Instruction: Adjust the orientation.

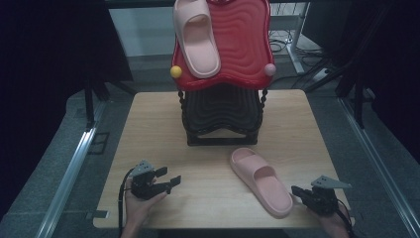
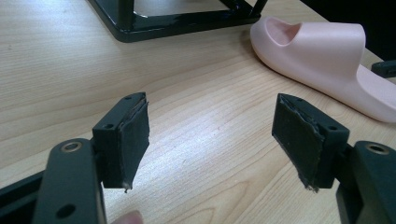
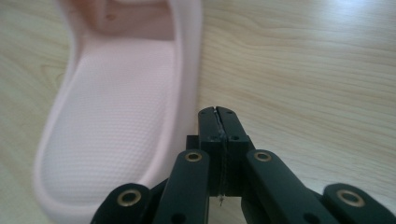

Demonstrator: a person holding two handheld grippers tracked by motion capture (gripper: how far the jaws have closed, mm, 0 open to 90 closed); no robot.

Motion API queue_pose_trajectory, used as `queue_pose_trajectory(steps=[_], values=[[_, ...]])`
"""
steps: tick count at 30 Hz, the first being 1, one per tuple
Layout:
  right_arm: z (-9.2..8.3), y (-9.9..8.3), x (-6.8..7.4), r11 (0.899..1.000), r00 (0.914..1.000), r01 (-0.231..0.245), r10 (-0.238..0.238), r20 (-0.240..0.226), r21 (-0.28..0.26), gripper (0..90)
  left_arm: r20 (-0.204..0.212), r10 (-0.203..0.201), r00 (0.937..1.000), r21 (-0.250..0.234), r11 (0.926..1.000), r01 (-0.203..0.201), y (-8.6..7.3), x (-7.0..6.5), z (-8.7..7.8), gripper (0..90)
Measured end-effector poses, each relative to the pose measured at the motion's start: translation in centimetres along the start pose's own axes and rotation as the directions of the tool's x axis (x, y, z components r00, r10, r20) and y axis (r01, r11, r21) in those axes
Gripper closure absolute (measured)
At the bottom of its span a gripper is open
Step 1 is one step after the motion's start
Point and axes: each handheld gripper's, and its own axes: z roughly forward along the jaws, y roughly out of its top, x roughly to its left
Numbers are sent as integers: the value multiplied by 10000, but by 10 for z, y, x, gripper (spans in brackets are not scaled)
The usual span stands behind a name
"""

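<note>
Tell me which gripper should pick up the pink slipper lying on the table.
Right, probably. The right gripper sits just beside the heel of the slipper on the table, though its jaws are shut and must open first. The left gripper is open but farther away, with bare table between it and the slipper.

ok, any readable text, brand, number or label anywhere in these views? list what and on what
None readable in any view.
Pink slipper on the table: no logo or print shows, just a dotted footbed texture.
Pink slipper on the red rack top: plain.
Red rack top: wavy ridges, no lettering.
Left gripper and right gripper: no markings show on the black jaws.
</note>
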Motion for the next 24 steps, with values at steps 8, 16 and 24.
queue_pose_trajectory(steps=[8, 16, 24], values=[[6, 1, 18, 9974, 9962, 654, -636, -595, 290, 897, 27, 14, 10000, 29, 10000, -14, 0, 0, 1, 276], [15, 7, 43, 9904, 9820, 1330, -1265, -1402, 379, 898, 15, -5, 10000, 1, 10000, 5, 0, 0, 0, 276], [35, 20, 85, 9786, 9546, 2019, -1879, -2312, 385, 898, 26, 9, 10000, 10, 10000, -9, 0, 0, 0, 275]])
